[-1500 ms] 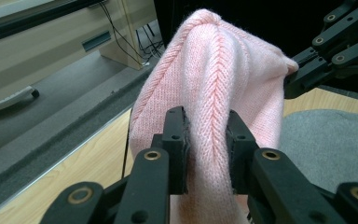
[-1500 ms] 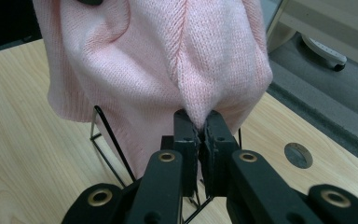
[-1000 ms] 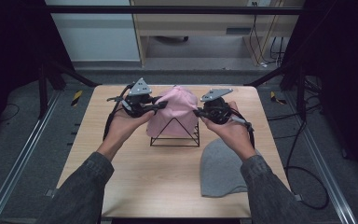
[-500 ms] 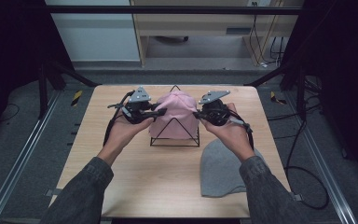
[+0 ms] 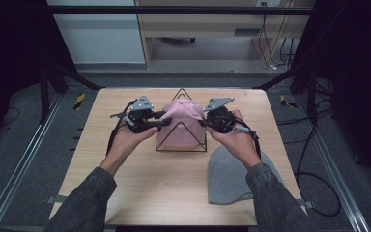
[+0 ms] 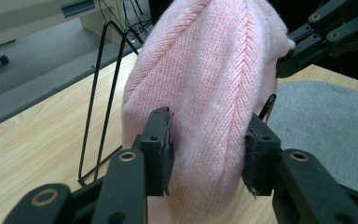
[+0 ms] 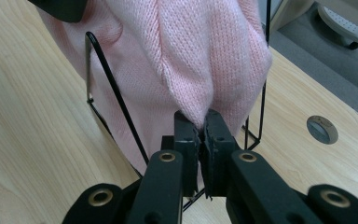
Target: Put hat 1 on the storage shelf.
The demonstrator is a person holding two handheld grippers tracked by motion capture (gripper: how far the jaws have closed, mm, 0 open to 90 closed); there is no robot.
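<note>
At the centre of the high view, a pink knitted hat [image 5: 181, 123] is seen draped over a black wire stand [image 5: 181, 145], which is set on the wooden bench [image 5: 140, 193]. The stand is shaped like a triangular frame, and its apex [image 5: 181, 90] is visible above the hat in the upper middle of the frame. The hat is held inside and over this frame, so that thin black wires are crossed in front of the knit.

The left gripper [image 5: 160, 123] is brought against the hat from the left of centre. In the left gripper view, its jaws are spread apart with a bulge of the pink knit lying between the pads [image 6: 161, 149]; the fabric appears to be touched on both sides, though no tight pinch is made.

The right gripper [image 5: 202, 122] is placed at the hat's other side, right of centre. In the right gripper view, its jaws are clenched together on a fold of the pink hat at the lower middle of the frame, and the knit is gathered into a pleat above them.

A grey hat [image 5: 236, 176] is laid flat on the bench at the lower right of the high view, well apart from the stand and partly covered by the person's right forearm [image 5: 265, 193].
</note>
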